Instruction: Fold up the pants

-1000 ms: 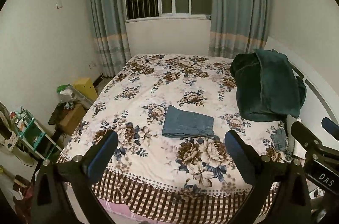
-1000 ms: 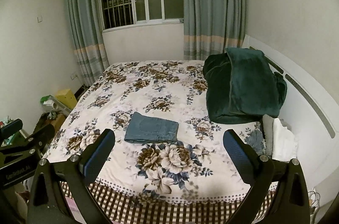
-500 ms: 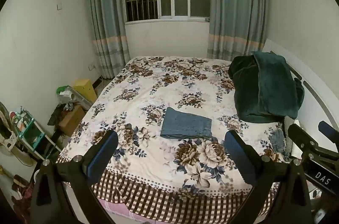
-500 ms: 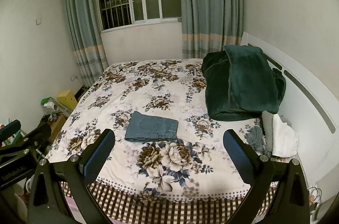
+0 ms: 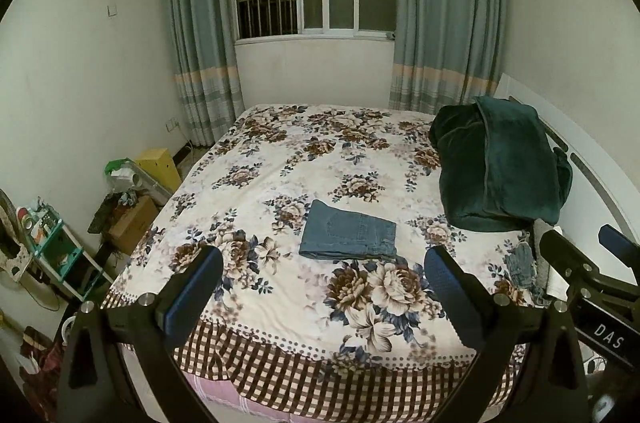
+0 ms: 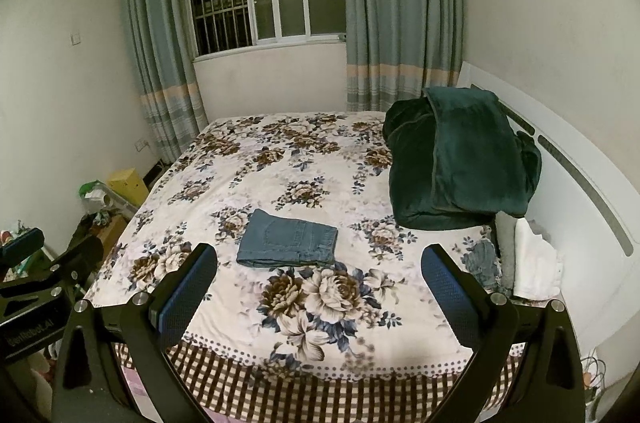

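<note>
A pair of blue jeans (image 5: 347,237) lies folded into a small flat rectangle on the flowered bedspread (image 5: 320,151), near the bed's front half; it also shows in the right wrist view (image 6: 289,239). My left gripper (image 5: 322,287) is open and empty, held well back from the bed's foot. My right gripper (image 6: 318,289) is open and empty too, beside it and equally far from the jeans. The right gripper's body shows at the right edge of the left wrist view (image 5: 588,279).
A dark green blanket (image 6: 456,159) is piled at the right by the white headboard (image 6: 580,191). White and grey cloths (image 6: 532,263) lie below it. Boxes and a small shelf (image 5: 56,247) crowd the floor at the left. Curtains and a window stand behind.
Both grippers have drawn back and slightly up from the bed, so the bed and jeans look smaller and lower. The jeans have not moved.
</note>
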Demonstrator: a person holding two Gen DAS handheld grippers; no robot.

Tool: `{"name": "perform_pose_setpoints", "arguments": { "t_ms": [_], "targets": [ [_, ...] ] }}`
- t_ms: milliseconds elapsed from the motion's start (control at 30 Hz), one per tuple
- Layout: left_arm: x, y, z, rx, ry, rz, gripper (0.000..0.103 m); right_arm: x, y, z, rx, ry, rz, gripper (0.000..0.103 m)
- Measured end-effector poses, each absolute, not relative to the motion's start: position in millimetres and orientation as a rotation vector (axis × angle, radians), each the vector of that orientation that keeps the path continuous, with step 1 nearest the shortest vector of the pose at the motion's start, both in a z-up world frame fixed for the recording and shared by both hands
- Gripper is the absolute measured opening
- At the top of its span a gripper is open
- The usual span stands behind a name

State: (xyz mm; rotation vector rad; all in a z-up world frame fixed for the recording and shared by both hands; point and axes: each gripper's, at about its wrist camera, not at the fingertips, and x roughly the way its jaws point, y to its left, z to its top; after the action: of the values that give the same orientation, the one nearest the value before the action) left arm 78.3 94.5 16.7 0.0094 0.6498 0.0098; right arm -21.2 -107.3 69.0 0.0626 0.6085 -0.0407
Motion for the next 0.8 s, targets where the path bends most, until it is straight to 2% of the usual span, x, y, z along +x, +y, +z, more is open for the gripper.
{"name": "perform_pose_setpoints", "arguments": {
  "t_ms": [800],
  "targets": [
    [73.4,90.7,18.9,0.005,0.643,0.016,0.103,-19.8,-113.7,71.6,0.053,0.602,-0.036,0.103]
  ]
}}
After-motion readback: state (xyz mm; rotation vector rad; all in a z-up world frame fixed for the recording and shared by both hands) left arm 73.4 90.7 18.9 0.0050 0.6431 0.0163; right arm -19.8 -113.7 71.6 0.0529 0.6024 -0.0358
